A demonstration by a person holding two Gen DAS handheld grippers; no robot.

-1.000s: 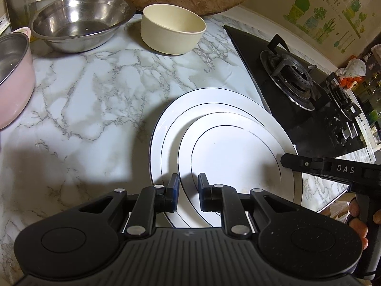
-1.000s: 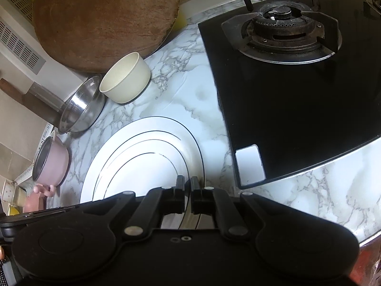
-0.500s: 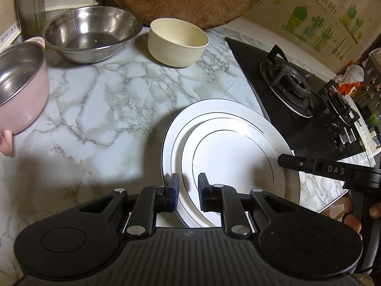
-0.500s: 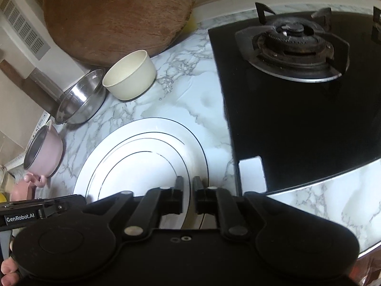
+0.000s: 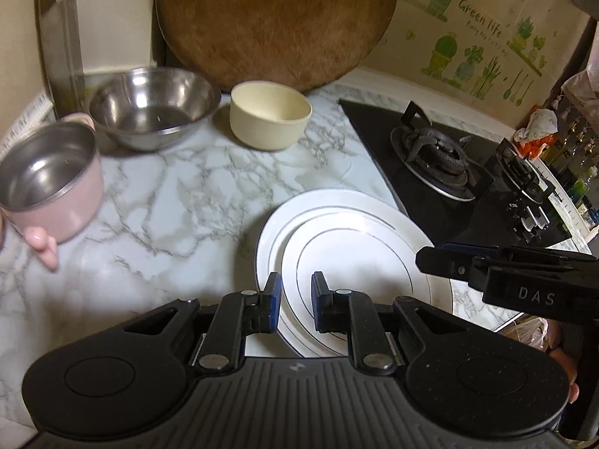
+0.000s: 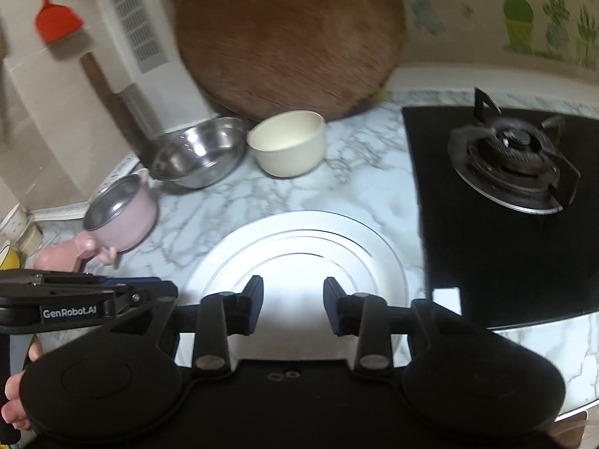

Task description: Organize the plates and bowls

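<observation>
Two white plates lie stacked on the marble counter, a smaller plate (image 5: 359,262) on a large plate (image 5: 269,232) (image 6: 382,254). My left gripper (image 5: 295,299) hovers over their near left rim, jaws only narrowly apart, nothing pressed between the pads. My right gripper (image 6: 294,299) hangs above the plates' near edge; its jaws are opening and hold nothing. At the back stand a cream bowl (image 5: 270,119) (image 6: 288,142), a steel bowl (image 5: 153,106) (image 6: 200,151) and a pink pot (image 5: 52,183) (image 6: 121,209) with a steel lining.
A round wooden board (image 5: 277,18) leans on the back wall behind the bowls. A black gas hob (image 5: 441,157) (image 6: 513,164) borders the plates on the right. The counter's front edge runs just below the plates. A person's fingers show on both handles.
Both grippers have lifted and drawn back from the plates, which stay on the counter. The right jaws went from shut to apart and that view rolled level. The left gap is unchanged.
</observation>
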